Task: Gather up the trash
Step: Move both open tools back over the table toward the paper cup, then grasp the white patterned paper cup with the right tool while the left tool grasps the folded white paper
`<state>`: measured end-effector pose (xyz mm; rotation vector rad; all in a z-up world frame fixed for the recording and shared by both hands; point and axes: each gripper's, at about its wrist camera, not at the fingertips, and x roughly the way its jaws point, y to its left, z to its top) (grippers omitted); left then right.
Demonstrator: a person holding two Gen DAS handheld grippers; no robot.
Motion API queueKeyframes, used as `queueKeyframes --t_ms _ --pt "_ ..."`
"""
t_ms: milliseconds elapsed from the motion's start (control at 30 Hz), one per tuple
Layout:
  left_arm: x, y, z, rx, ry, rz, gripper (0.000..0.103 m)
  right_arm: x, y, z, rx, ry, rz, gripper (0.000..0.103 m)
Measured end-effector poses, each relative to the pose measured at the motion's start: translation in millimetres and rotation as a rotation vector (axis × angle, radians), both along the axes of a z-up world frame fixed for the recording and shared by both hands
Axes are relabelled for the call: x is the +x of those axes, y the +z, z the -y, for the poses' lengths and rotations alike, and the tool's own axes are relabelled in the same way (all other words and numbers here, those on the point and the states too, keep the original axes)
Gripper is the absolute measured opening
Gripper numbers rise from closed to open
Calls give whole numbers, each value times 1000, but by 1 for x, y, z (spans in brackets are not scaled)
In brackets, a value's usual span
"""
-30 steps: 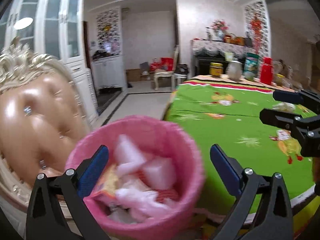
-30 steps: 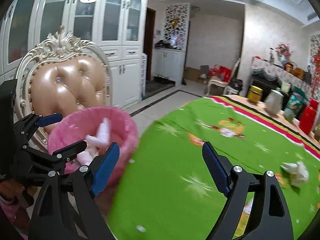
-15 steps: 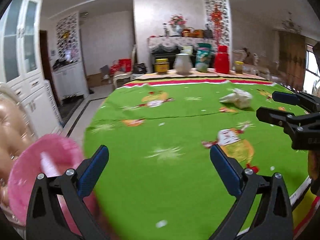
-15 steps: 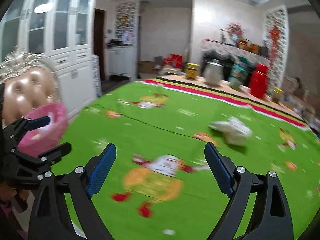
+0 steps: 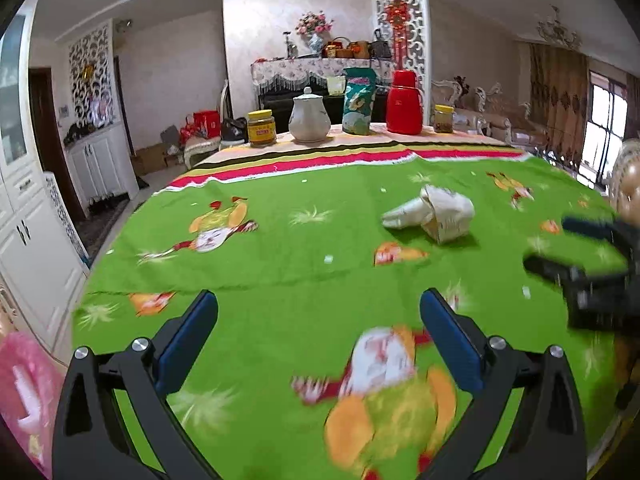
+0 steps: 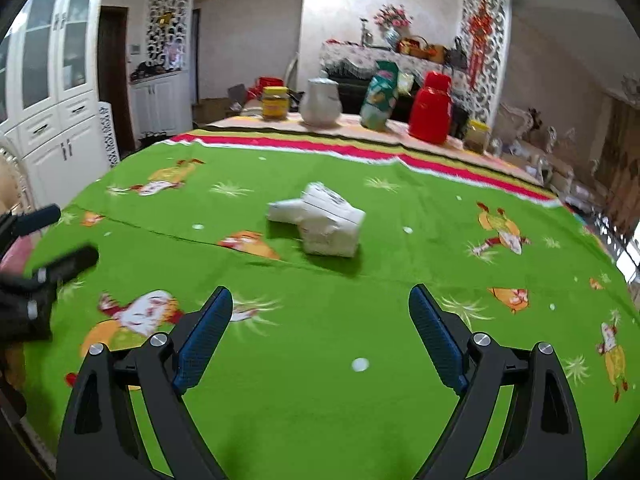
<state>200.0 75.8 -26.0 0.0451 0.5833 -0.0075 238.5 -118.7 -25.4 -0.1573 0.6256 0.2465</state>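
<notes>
Both grippers are spread with nothing between their jaws: the right gripper [image 6: 320, 320] aims at the crumpled paper [image 6: 320, 226] just ahead, while the left gripper [image 5: 318, 334] has the same paper [image 5: 430, 214] ahead and to its right. That piece remains uncollected on the green tablecloth [image 5: 280, 264]. Close at the left gripper's lower left, the pink bin [image 5: 20, 396] seems to hold pale scraps, though blurred. Far beyond stand a yellow-lidded jar [image 5: 261, 128], teapot [image 5: 310, 118] and red flask [image 5: 404, 102], contents unseen.
</notes>
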Motion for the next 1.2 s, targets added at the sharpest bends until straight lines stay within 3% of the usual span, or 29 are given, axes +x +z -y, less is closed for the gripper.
queueKeyframes --t_ms 167,300,500,600,700,800,867,1200 --pt "66 -4 6 -83 16 -45 98 40 -11 18 83 -43 -97 84" --pt "91 -16 8 -81 27 -38 98 61 -11 7 42 -36 -101 84" --pt "83 -23 -9 -30 22 17 98 104 -28 -11 57 -35 -157 84" --pt "84 -26 -21 -149 12 -11 98 123 -37 -26 60 -47 -175 84" --pt "85 -27 -14 -109 4 -13 98 142 -42 -37 57 -89 -202 84" --pt "78 -23 -5 -65 -17 20 98 152 -46 -40 37 -137 -230 69" --pt "76 -23 0 -47 -39 28 98 148 -48 -33 65 -154 -259 49" --pt "71 -21 10 -39 -94 25 98 58 -18 21 185 -157 -136 48"
